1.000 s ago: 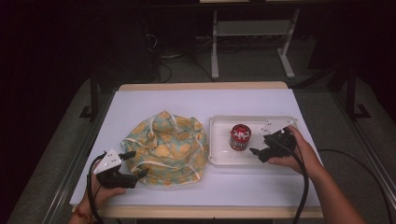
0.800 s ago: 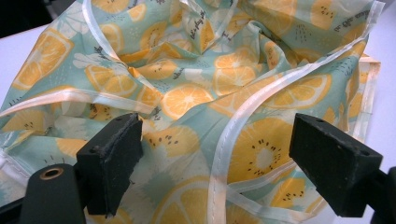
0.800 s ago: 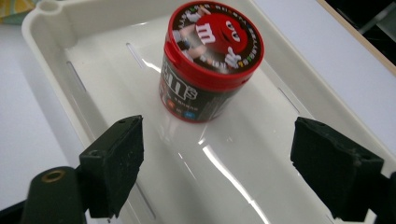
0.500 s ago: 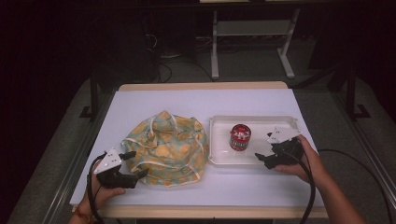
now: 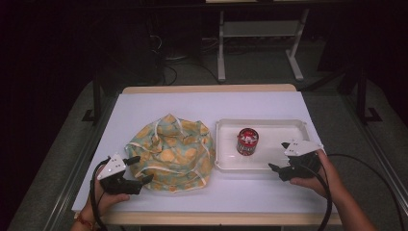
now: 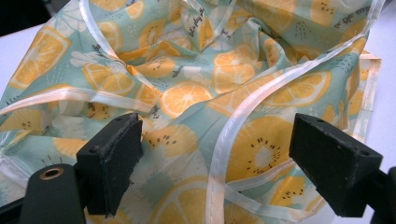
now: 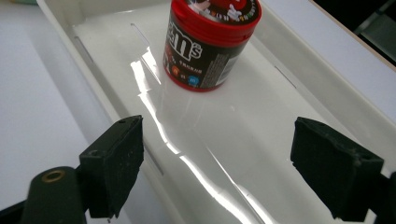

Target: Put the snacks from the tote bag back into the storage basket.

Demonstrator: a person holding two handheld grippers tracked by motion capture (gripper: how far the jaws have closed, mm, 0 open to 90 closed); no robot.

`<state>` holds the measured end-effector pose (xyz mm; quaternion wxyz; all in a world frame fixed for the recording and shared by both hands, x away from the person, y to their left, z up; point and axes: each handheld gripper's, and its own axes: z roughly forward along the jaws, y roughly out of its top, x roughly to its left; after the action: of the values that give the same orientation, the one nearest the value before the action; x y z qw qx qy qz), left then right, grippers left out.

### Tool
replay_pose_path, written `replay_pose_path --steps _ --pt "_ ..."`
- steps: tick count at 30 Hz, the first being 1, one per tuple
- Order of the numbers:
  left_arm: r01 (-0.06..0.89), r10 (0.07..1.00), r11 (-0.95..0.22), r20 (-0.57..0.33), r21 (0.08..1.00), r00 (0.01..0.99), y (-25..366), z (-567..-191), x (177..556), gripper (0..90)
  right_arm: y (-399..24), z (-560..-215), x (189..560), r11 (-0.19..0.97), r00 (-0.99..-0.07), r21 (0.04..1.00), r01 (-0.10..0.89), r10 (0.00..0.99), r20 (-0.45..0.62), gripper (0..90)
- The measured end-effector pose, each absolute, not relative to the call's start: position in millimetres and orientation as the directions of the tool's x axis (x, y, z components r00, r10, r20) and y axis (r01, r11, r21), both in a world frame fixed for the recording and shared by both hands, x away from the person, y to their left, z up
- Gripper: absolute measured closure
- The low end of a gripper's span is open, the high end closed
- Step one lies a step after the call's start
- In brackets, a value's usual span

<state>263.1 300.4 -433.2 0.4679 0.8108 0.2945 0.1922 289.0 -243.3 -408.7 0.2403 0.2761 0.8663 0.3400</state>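
High view, lower left of the frame: the left hand-held gripper [image 5: 139,169] lies low over the white surface [image 5: 163,103], held by a hand [image 5: 98,202] that enters from the bottom edge. Its jaws stand apart, one on each side of the near left edge of the crumpled cloth [image 5: 172,151]. Whether either jaw touches the fabric is hard to judge from above. In the left gripper view the two black jaws rise at lower left and lower right with the cloth [image 6: 196,93] spread between and beyond them — a pale green fabric printed with orange and kiwi slices and edged with a shiny pale binding.

Centre of the high view: the cloth sits bunched in a rounded heap, just left of the white tray [image 5: 226,144].

Right of centre: the red jar [image 5: 247,141] stands upright in the left half of the tray. Lower right: the right hand-held gripper [image 5: 281,157] hovers at the tray's near right corner, jaws wide apart and gripping nothing, its cable trailing to the bottom edge. In the right gripper view the jar [image 7: 210,42] — red lid, dark label — stands at upper centre on the glossy tray floor [image 7: 261,140], well clear of both jaws.
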Motion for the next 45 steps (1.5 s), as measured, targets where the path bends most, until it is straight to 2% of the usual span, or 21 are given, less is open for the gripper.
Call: replay_pose_path --steps 20,45 --pt "0.299 0.654 -0.395 0.037 0.869 0.756 299.4 -434.1 262.8 16.8 -280.9 -433.7 262.3 0.492 -0.674 0.816 0.302 0.716 -0.182 18.6" --pt "0.301 0.653 -0.397 0.036 0.867 0.757 298.8 -434.8 262.2 16.8 -303.9 -451.6 237.9 0.356 -0.605 0.893 0.274 0.786 -0.128 18.2"
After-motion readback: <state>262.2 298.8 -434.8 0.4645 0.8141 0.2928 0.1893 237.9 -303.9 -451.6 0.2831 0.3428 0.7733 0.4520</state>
